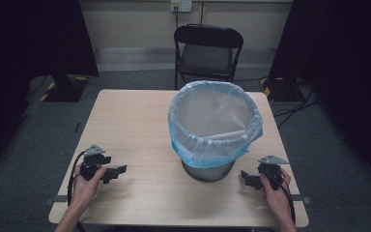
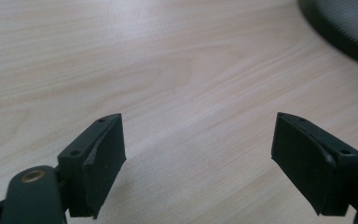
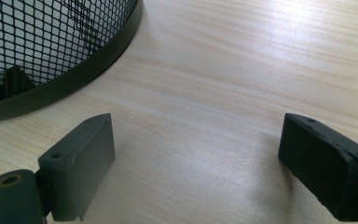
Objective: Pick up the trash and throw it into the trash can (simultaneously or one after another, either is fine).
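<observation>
Both your left gripper (image 1: 116,172) and right gripper (image 1: 248,178) rest released, jaws wide apart, on the table (image 1: 135,121) beside the lined mesh bin (image 1: 215,130)

This looks like a lab or studio set up for recording rather than a home or a shop. A small light wood-grain table (image 1: 125,125) stands alone on plain grey carpet (image 1: 333,159), with dark black curtains or panels (image 1: 29,38) closing in both sides. Behind it a black folding metal chair (image 1: 207,50) faces the table against a bare pale wall (image 1: 125,21), where a white wall socket (image 1: 181,5) sits with a cable plugged in. Loose black cables (image 1: 294,104) trail over the floor at the right, and black stand bases marked with yellow-and-black hazard tape (image 1: 65,89) rest on the carpet.
</observation>
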Motion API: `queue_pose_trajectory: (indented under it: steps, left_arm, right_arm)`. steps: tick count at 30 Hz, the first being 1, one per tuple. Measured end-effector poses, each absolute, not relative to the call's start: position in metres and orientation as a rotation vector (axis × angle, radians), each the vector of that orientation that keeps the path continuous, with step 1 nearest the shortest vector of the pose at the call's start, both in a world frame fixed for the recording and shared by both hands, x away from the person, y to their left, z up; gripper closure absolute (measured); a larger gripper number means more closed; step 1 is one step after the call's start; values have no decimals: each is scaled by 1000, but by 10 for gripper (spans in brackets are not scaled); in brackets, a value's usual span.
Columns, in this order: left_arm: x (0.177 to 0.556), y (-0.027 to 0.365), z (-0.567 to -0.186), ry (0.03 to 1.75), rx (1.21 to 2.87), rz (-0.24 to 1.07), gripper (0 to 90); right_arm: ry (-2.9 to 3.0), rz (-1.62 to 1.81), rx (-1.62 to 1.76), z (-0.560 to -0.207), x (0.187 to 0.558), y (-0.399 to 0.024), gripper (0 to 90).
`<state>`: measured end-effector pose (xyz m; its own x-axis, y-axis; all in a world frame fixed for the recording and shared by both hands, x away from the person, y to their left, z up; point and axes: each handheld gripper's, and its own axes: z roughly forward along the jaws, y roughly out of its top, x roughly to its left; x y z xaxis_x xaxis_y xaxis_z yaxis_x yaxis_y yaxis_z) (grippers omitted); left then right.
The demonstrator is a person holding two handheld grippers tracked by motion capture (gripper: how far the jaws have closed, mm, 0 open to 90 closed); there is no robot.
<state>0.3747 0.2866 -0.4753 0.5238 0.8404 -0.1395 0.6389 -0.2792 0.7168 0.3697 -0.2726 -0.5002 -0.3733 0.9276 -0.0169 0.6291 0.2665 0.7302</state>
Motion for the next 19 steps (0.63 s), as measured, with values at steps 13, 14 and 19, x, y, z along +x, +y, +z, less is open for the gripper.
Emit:
queue_pose_trajectory:
  steps: [13, 14, 19]
  left_arm:
    - [380, 265, -498, 1175, 2104, 486, 152]
    - [379, 265, -498, 1173, 2097, 497, 143]
    - [380, 264, -502, 1154, 2089, 508, 96]
  right_arm:
    - [2098, 896, 1406, -500, 370, -273, 96]
    - [2098, 896, 1406, -500, 370, -273, 96]
    - [2098, 896, 1405, -500, 370, -273, 96]
